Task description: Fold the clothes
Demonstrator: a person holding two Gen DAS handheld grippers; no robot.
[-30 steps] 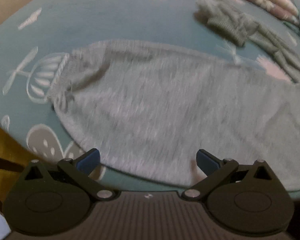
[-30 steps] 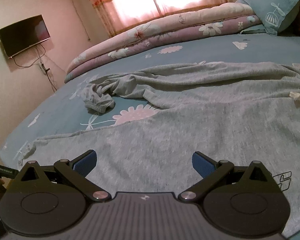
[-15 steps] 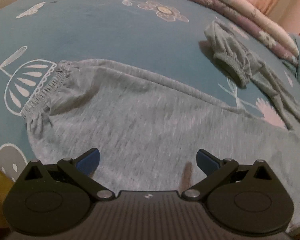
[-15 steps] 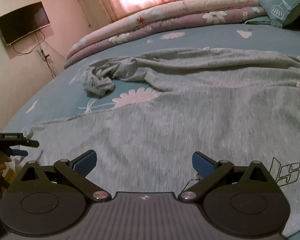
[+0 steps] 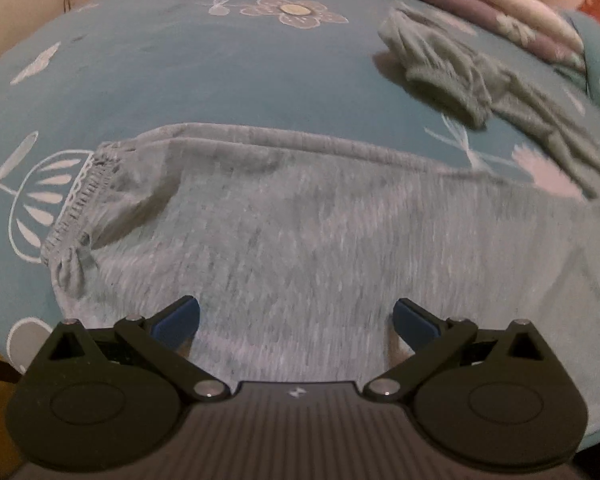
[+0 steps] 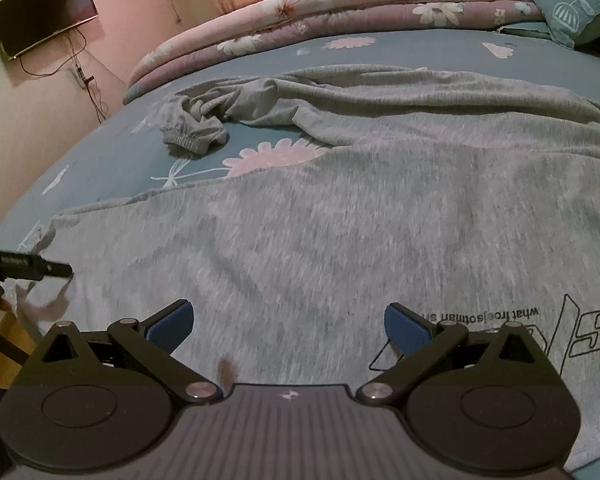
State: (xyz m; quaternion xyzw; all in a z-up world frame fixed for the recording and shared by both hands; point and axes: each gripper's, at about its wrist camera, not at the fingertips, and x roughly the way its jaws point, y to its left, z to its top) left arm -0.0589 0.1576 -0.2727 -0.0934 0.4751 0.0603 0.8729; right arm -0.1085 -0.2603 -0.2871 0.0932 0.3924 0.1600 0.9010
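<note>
Each gripper: the left gripper (image 5: 296, 316) and right gripper (image 6: 287, 322) have black linkage arms, silver pivot screws, blue ribbed pads (image 6: 170, 326) and a grey ridged body.

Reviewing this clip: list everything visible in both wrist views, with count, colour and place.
Sweatpants: one pair, grey, spread across the bed; near leg flat, far leg crumpled with its cuff bunched; black printed logo near the right tool.
Bedsheet: one, teal with floral print, under the pants.
Quilt: one, pink and mauve floral, folded along the far edge.
Pillow: one, teal, far right corner.
TV: one, black, on the wall.
Left tool: blue pads, open over the near leg.
Right tool: blue pads, open.
</note>
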